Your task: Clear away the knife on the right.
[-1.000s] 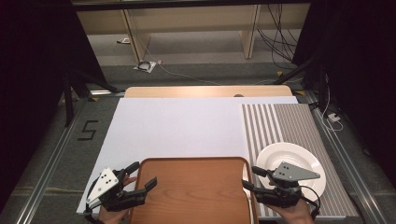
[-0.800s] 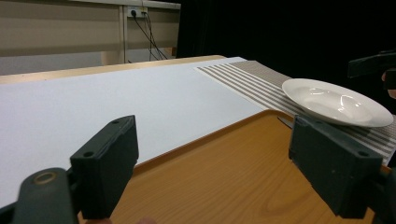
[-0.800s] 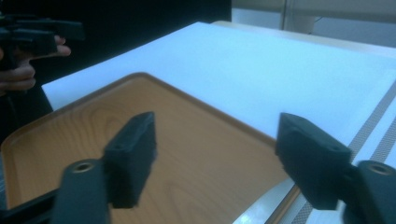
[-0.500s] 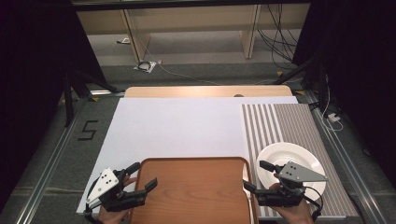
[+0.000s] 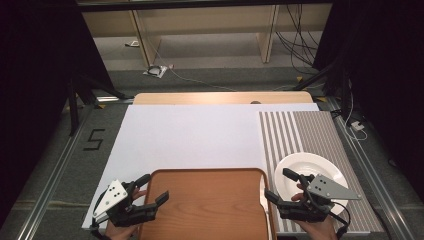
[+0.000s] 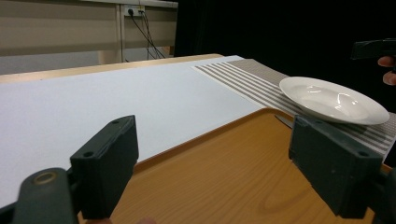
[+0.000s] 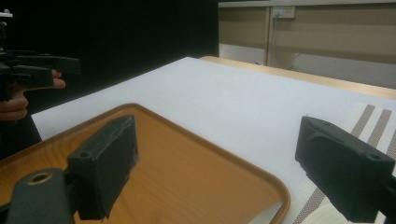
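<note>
A brown wooden tray (image 5: 205, 205) lies at the near edge of the table. My left gripper (image 5: 154, 187) stands open at its left rim, and in the left gripper view the tray's (image 6: 233, 154) edge runs through the gap of that gripper (image 6: 219, 168). My right gripper (image 5: 278, 185) is at the tray's right rim beside a white plate (image 5: 310, 172). Its jaws have just been opening and stand wide, pressing on nothing. The tray's (image 7: 163, 158) far corner shows between them in the right gripper view (image 7: 219, 172).
A white sheet (image 5: 200, 135) covers most of the table, with a grey striped placemat (image 5: 310, 135) under the plate at the right. A pale utensil (image 5: 265, 200) lies along the tray's right edge. Cables and shelving stand beyond the table's far edge (image 5: 220, 98).
The right gripper's jaws have spread wider apart. Both hands stay where they were, and the left gripper looks the same.
</note>
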`<state>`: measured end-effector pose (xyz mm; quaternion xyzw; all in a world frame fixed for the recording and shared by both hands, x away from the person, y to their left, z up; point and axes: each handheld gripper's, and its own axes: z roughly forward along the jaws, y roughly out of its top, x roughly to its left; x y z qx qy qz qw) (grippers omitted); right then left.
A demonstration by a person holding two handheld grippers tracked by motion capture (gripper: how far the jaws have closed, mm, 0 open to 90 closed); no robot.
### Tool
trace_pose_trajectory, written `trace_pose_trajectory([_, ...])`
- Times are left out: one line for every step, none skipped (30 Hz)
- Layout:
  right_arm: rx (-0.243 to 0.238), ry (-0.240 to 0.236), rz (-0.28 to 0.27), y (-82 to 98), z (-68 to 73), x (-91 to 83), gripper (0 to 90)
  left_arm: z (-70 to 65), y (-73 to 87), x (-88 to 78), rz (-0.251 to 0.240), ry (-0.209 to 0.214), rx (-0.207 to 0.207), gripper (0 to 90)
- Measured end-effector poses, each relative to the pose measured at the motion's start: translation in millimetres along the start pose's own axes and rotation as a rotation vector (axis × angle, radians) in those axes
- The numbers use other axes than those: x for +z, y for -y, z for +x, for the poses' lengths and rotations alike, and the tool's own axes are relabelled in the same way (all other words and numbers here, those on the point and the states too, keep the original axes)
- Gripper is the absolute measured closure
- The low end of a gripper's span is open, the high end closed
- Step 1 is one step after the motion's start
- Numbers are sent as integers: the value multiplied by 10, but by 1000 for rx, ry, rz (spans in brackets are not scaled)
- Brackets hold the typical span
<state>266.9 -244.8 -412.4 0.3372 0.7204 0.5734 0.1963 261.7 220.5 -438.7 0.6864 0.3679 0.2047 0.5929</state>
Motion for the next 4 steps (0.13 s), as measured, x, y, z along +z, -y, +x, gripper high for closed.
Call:
trace_pose_trajectory([1,-2,4,2,-1,3,139,-1,0,1,2,0,1,159])
trace_pose_trajectory([1,-4,-1,7,-1,12,139,-2,0,2,3,0,3,159])
trace_pose_trajectory([-2,-3,5,9,-2,15,139,-2,0,2,3,1,3,158])
trace_pose_trajectory([-1,-5,8,10,-1,16,139,-2,0,2,3,1,3,158])
